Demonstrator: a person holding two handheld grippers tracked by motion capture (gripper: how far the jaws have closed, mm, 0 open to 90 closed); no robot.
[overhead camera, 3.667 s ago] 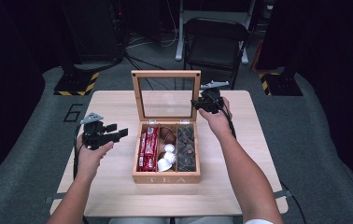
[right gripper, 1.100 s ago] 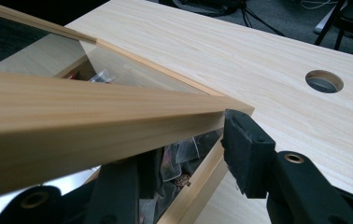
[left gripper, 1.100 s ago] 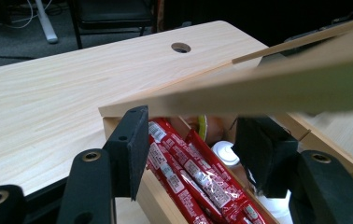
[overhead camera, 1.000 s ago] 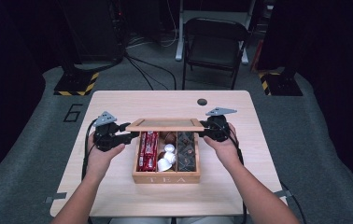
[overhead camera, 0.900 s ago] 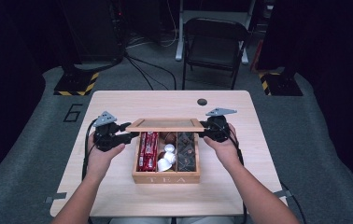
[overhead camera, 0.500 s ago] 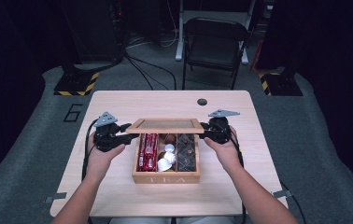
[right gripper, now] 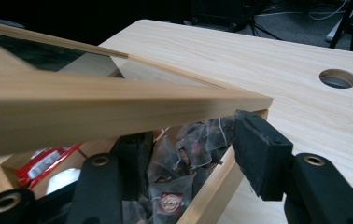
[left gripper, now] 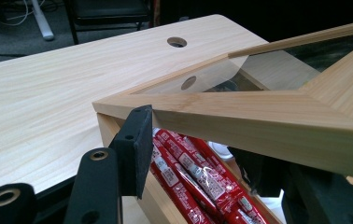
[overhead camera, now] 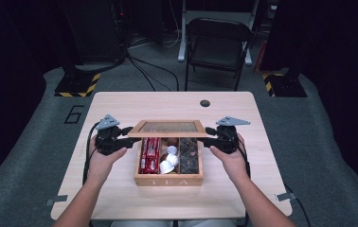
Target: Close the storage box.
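- Landmark: wooden tea box (overhead camera: pixel 168 178), marked TEA on its near wall, mid-counter (overhead camera: pixel 120 106).
- Left of the box: left gripper (overhead camera: pixel 129 137) is level, tips toward the box's left wall. Jaws part-spread, straddling the left end of the lid (overhead camera: pixel 168 127); in the left gripper view one pad (left gripper: pixel 135 144) stands outside the box corner, just under the lid's edge, the other is inside over the red sachets (left gripper: pixel 188 177). No firm pinch visible; the lid seems to rest on the pads.
- Over the box: glass-paned lid hangs half-lowered, hinged at the far wall, free edge toward the person and tilted a little above the rim. Long axis runs left-right, from one gripper to the other.
- Inside the box: red sachets in the left compartment, white cups (overhead camera: pixel 168 161) in the middle, dark tea bags (overhead camera: pixel 189 156) on the right.
- Right of the box: right gripper (overhead camera: pixel 209 136) mirrors the left. Its jaws have just been opening; the lid's right end and the box's right wall sit between them, the outer pad (right gripper: pixel 258 149) clear of the wood.
- Judgement: both hands equally near; the next move turns on the lid dropping straight down onto the rim, so the jaws must slip outward, away from the box.
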